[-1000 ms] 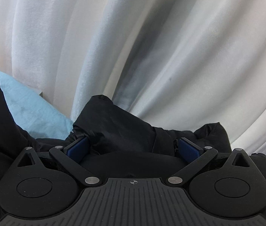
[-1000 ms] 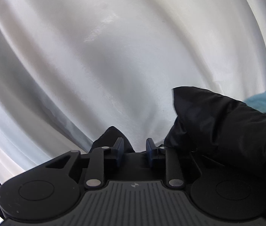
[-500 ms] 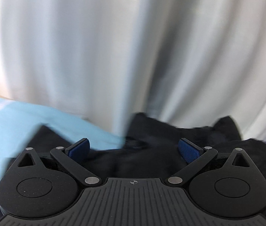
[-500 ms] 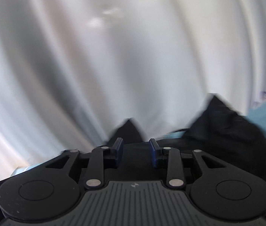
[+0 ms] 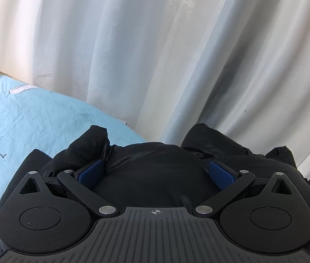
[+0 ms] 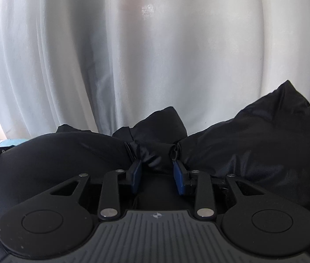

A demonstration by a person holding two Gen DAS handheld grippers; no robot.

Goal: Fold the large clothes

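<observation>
Your left gripper (image 5: 155, 171), wide open, straddles black jacket (image 5: 150, 175) bulk; right gripper (image 6: 157, 175), part-open, pinches a fold—keep both level, tension even.

My left gripper (image 5: 155, 171) points somewhat downward, its blue pads (image 5: 92, 171) spread wide with a bulge of the black garment (image 5: 152, 175) filling the gap between them; I cannot tell whether the pads press on it. My right gripper (image 6: 157, 176) also tilts downward, its jaws much narrower, and a bunched fold of that same garment sits between its pads (image 6: 136, 176). Neither hand nor sleeve shows.
</observation>
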